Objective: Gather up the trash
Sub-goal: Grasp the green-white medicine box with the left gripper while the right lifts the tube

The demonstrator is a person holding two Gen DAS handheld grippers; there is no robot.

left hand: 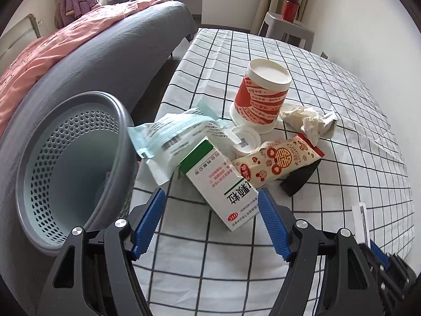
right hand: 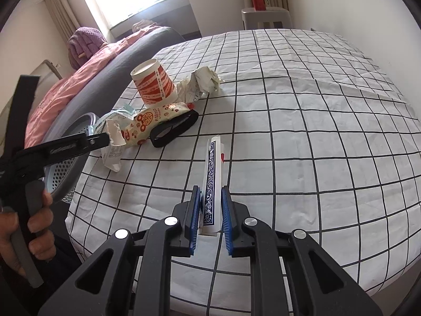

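A pile of trash lies on the checked tablecloth [left hand: 315, 210]: a green and white medicine box [left hand: 218, 184], a red patterned snack wrapper [left hand: 276, 160], an upturned red and white paper cup [left hand: 259, 97], crumpled paper [left hand: 310, 121] and a pale blue plastic packet [left hand: 171, 134]. My left gripper [left hand: 210, 197] is open, its fingertips on either side of the near end of the medicine box. A grey perforated waste basket [left hand: 65, 163] stands to its left, beside the table. My right gripper [right hand: 210, 192] is shut on a playing-card box [right hand: 213, 173] with a blue patterned back, held above the cloth.
A black eyeglass case [right hand: 173, 129] lies beside the snack wrapper. A grey bed with a pink cover [left hand: 65, 42] runs along the left. A grey stool with a red bottle [left hand: 290, 8] stands beyond the table's far edge. A wall is on the right.
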